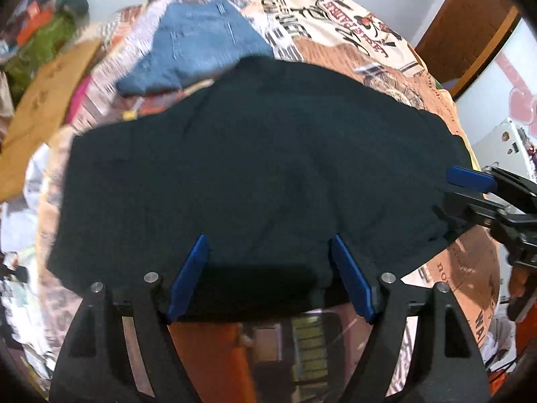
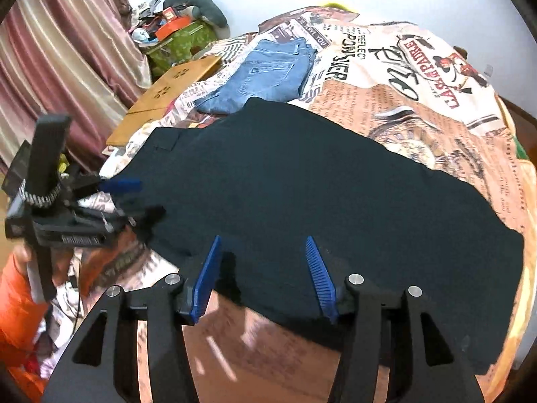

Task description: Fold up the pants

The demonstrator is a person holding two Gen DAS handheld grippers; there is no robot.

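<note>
Left claw (image 1: pixel 268 275) wide open over dark pants (image 1: pixel 261 154), right claw (image 2: pixel 265 278) open, empty

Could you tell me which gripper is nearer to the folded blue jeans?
Left, though only slightly. The left gripper sits at the dark pants' near edge, roughly below the blue jeans; the right gripper sits further along that edge.

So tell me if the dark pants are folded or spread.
Folded: the dark pants lie flat as one long doubled strip on the bedspread.
</note>
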